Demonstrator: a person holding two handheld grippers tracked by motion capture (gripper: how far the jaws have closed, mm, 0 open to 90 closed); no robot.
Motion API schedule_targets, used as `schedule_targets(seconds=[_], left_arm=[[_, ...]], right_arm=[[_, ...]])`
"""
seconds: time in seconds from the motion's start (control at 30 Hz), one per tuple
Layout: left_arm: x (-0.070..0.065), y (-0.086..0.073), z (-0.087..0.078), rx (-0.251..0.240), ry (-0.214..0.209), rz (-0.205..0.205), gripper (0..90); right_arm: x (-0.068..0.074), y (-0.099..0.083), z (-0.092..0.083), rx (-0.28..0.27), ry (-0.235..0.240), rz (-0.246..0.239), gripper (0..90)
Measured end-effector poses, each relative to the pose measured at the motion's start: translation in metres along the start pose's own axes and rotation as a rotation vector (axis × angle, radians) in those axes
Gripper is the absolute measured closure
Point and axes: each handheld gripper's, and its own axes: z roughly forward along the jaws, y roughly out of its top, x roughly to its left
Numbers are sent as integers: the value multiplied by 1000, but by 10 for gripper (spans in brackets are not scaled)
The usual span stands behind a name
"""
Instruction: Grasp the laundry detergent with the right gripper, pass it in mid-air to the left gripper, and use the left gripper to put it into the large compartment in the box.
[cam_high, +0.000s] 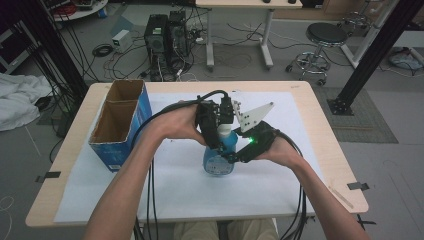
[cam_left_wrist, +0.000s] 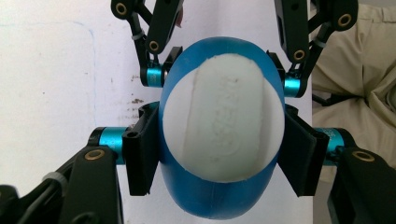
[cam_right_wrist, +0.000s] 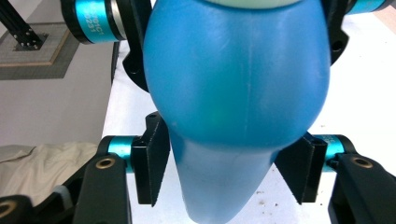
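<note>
Blue bottle (cam_high: 218, 157) beside cardboard box (cam_high: 120, 122)

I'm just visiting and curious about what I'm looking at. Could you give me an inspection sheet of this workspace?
Surface: wooden table under a white sheet, faintly stained.
Job's things: blue bottle with white cap, upright mid-table.
Clutter: open blue box at the left.
Grippers: left gripper clamps the bottle just below its cap; right gripper straddles its body, contact unclear.
Cables: black cables trail off the near edge.
Surroundings: stool, computer towers, loose wiring on the floor.
</note>
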Motion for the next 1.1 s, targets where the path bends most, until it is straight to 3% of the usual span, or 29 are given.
schedule_targets(seconds=[0.67,0.8,1.0,1.07,1.1], left_arm=[[0,-5,-5,12,-5,-14,380],[2,-6,-9,16,-3,-20,380],[4,-8,-17,19,6,-33,380],[5,-9,-20,16,10,-33,380],[6,-10,-22,20,9,-35,380]], right_arm=[[2,-1,-4,37,-8,30,245],[1,0,-10,27,-23,34,229],[0,1,-21,55,-60,35,223],[-2,-1,-27,72,-78,44,204],[-3,-2,-30,82,-98,50,144]])
